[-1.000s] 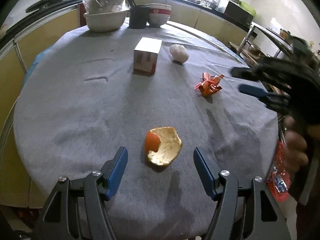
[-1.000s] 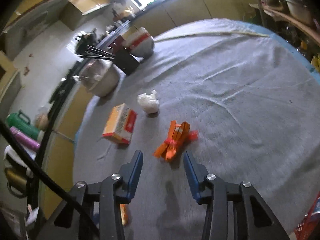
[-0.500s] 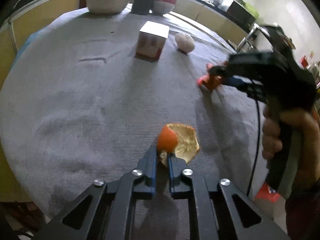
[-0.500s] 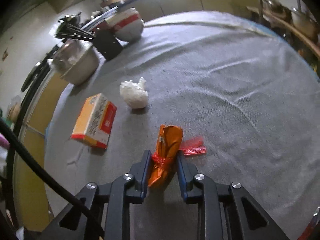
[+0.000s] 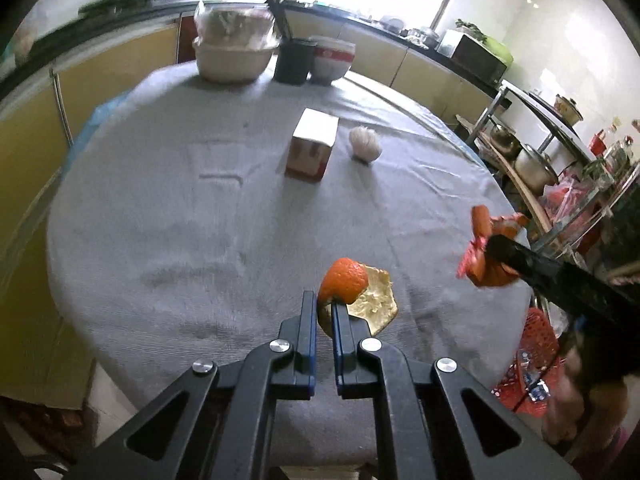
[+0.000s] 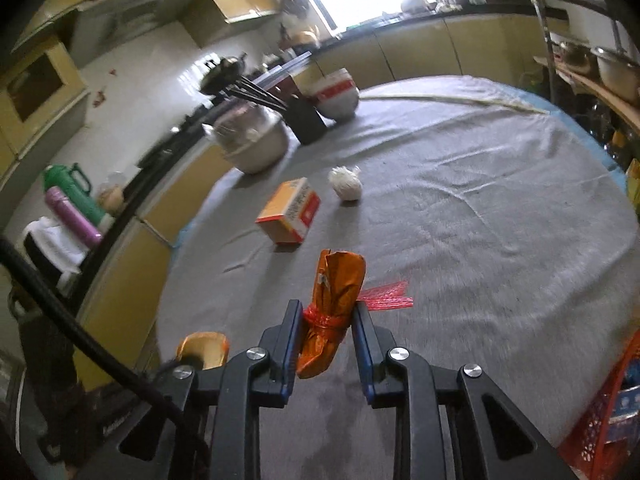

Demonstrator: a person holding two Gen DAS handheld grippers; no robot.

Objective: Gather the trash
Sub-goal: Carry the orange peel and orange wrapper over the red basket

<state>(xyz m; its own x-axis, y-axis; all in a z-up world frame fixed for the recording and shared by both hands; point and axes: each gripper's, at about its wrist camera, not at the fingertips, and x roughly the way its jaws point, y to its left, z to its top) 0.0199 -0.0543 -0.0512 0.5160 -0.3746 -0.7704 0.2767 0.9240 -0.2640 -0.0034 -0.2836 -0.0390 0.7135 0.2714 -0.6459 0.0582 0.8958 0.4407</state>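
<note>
My left claw [image 5: 324, 312] pinches the curled, bumpy orange peel [image 5: 352, 290] by its edge, just above the round table [image 5: 160, 220] with its soft grey cloth. My right claw [image 6: 322, 332] squeezes the crinkly, shiny orange wrapper [image 6: 334, 304] tied with red plastic. Farther back on the cloth sit a small cardboard box [image 5: 312, 148] and a crumpled white paper ball [image 5: 365, 143], side by side. A red plastic basket [image 6: 612, 400] waits beside the table's edge.

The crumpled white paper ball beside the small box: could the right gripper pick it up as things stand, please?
Probably not yet: the right gripper is shut on the orange wrapper. The way across the cloth to the paper ball looks clear.
</note>
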